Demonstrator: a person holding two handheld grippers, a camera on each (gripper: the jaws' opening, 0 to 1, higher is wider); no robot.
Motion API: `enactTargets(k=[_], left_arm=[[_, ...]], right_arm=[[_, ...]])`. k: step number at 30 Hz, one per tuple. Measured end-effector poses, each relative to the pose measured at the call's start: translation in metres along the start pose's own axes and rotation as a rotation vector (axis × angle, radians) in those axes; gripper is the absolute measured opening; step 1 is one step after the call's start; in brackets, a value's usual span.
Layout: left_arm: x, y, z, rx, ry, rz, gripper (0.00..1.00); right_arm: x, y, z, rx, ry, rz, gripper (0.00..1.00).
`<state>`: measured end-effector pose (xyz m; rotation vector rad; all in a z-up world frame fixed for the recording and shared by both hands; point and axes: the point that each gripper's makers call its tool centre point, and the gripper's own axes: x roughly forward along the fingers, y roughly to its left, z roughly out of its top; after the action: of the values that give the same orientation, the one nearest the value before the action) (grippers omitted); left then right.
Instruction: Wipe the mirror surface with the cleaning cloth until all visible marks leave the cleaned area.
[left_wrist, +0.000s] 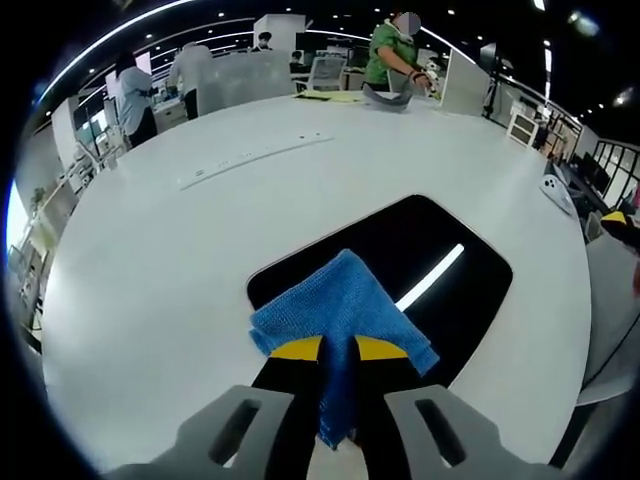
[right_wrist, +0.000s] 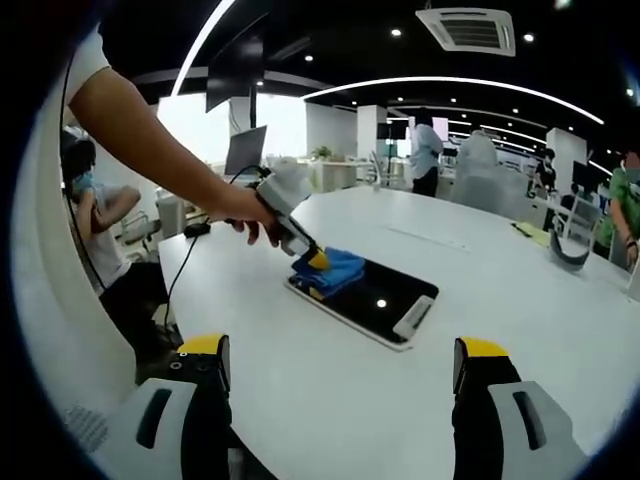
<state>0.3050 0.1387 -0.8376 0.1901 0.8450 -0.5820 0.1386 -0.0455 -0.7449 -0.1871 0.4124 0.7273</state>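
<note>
A dark rectangular mirror (left_wrist: 440, 255) (right_wrist: 375, 300) lies flat on the white table, reflecting ceiling lights. My left gripper (left_wrist: 338, 348) is shut on a blue cleaning cloth (left_wrist: 340, 315), which rests on the mirror's near end. In the right gripper view the same cloth (right_wrist: 332, 268) sits on the mirror's left end, under the left gripper (right_wrist: 315, 260), which a person's hand holds. My right gripper (right_wrist: 340, 365) stands open above the table, well short of the mirror, with nothing between its yellow-tipped fingers (right_wrist: 205, 350).
The round white table (left_wrist: 200, 270) (right_wrist: 500, 360) stretches wide around the mirror. A long white strip (left_wrist: 255, 160) lies farther out. People (left_wrist: 395, 50) stand at the far edge. A seated person (right_wrist: 95, 230) is beside the table.
</note>
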Motion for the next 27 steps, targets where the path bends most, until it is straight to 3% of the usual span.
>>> enactTargets(k=[27], left_arm=[[-0.004,-0.002,-0.010,-0.007,-0.028,0.005,0.09]], right_arm=[[0.008,0.003,0.006,0.010,-0.023,0.023,0.92]])
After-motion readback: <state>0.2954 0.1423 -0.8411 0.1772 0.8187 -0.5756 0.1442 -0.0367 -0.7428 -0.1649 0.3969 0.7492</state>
